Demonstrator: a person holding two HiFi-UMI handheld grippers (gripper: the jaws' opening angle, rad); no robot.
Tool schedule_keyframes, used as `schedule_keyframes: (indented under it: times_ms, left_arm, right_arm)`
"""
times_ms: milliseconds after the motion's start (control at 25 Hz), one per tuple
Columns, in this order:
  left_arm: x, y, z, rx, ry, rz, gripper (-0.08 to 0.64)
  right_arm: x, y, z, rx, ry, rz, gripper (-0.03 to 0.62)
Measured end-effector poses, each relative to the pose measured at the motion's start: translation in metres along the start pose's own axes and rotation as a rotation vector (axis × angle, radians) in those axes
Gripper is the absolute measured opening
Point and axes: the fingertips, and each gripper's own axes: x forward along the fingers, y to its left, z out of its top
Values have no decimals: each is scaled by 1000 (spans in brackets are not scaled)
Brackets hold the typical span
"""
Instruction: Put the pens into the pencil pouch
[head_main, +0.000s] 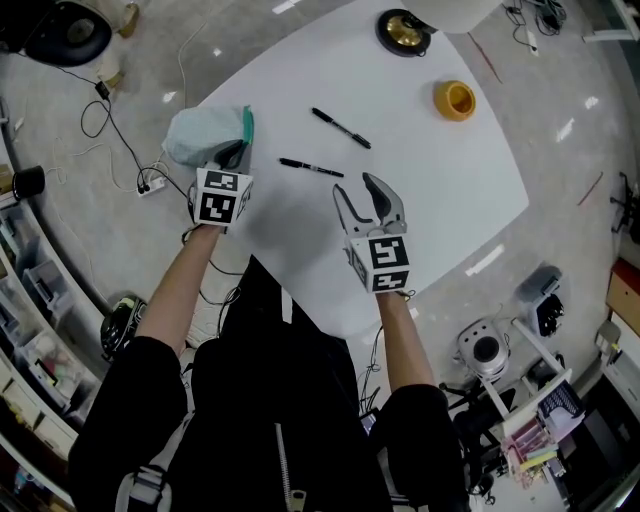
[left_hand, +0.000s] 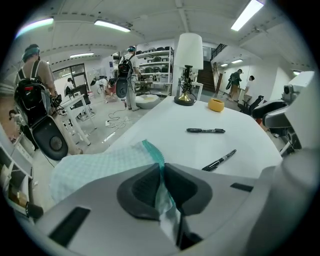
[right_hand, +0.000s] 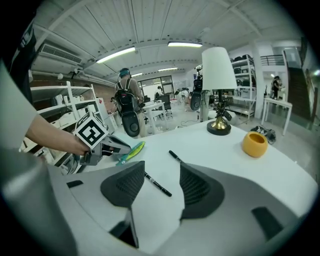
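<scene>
Pens: two black capped pens lie on the white counter (head_main: 420, 200), in its middle and apart from each other, neither one in the pouch.
Nearer pen (head_main: 311, 168): lies flat between the two hand-held grippers, near the right one's tips but not touching them; it shows through the gap of the jaws in the right gripper view (right_hand: 158, 184).
Farther pen (head_main: 341, 128): lies at a slant farther in toward the counter's far edge, clear of both hand-held grippers.
Pencil pouch (head_main: 205, 135): pale teal checked fabric with a green zip edge, at the counter's left edge and partly overhanging it.
Left hand-held gripper (head_main: 238, 152): jaws closed on the pouch, pinching its green zip edge and a fold of fabric between the pads (left_hand: 142, 182); it points steeply down at the counter's left edge.
Right hand-held gripper (head_main: 355, 185): jaws wide apart with nothing gripped; it hovers over bare counter toward the near edge.
Yellow cup (head_main: 455, 99): stands upright near the counter's far right edge, well apart from the pens.
Table lamp (right_hand: 218, 75): white shade on a brass base (head_main: 404, 30), at the counter's far edge.
Room: people with backpacks, shelving and cables on the floor around the counter.
</scene>
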Motion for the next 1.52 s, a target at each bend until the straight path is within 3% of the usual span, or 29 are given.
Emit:
schedule_keyframes:
  times_ms: [360,1000,1360,1520]
  left_arm:
    - [-24,-3,21,7,-107,-53,44]
    - [-36,-9,19,60,-142,-141,44]
    - [-38,-7,17,62,-153,-176,44]
    - [-36,-4,14,64,-144,-176,44]
  right_arm:
    - [14,0,-21,-116,85,43,221]
    - [61,1,-68,-374,285,118,207]
    - [73,-6,-81,-456,344,138,131]
    - [72,-4,-89,-462,368,141,55]
